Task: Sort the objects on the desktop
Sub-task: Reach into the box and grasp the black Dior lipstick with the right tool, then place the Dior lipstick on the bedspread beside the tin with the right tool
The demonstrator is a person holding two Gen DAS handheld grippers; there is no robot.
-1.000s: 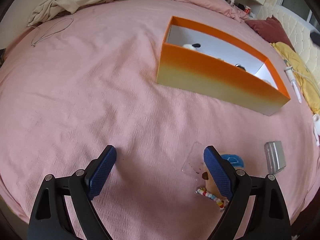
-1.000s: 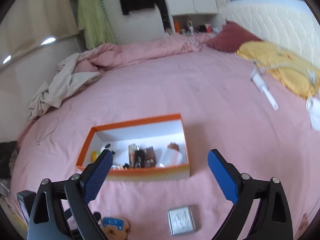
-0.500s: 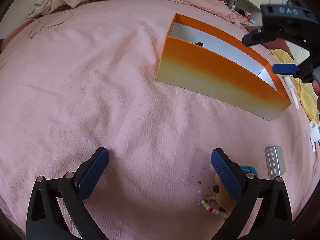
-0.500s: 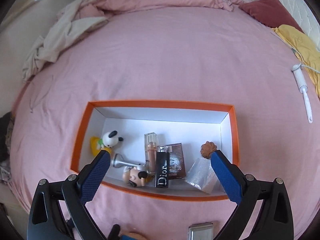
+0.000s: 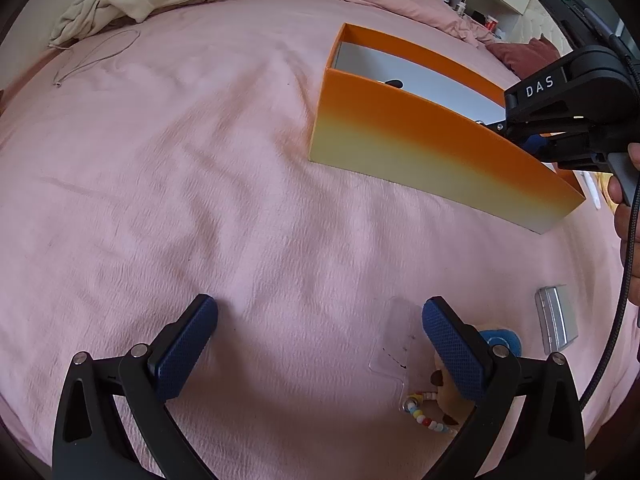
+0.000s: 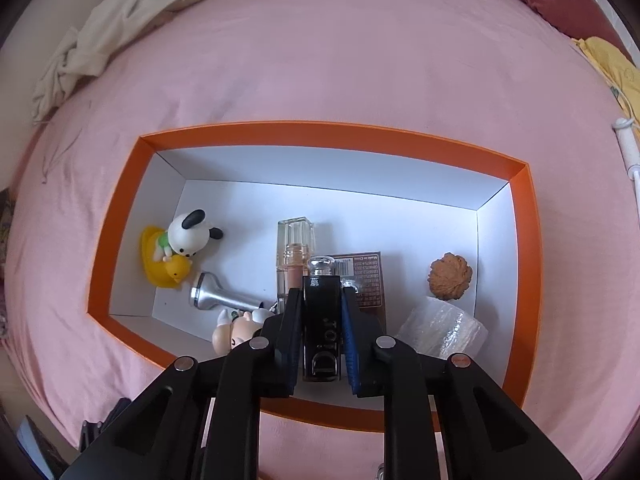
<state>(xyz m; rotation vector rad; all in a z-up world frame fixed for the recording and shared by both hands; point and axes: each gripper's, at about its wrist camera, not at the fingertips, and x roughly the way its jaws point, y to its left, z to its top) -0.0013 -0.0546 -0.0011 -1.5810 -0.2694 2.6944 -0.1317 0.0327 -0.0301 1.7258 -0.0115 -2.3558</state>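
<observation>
Pink bedding (image 5: pixel 240 200) carries the orange box (image 6: pixel 320 134). Inside it, the right gripper (image 6: pixel 320 300) is closing on a black lipstick tube (image 6: pixel 321 332), whose sides its pads cover. Left gripper (image 5: pixel 320 336) stands wide apart, its right finger partly hiding a beaded charm (image 5: pixel 426 416).

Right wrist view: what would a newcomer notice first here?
The right tongs are closing on a black Dior lipstick that sits between the pads, inside the orange box on the pink bedspread. Next, the white dog figure on a yellow duck at the box's left end, and a walnut at the right.
</observation>
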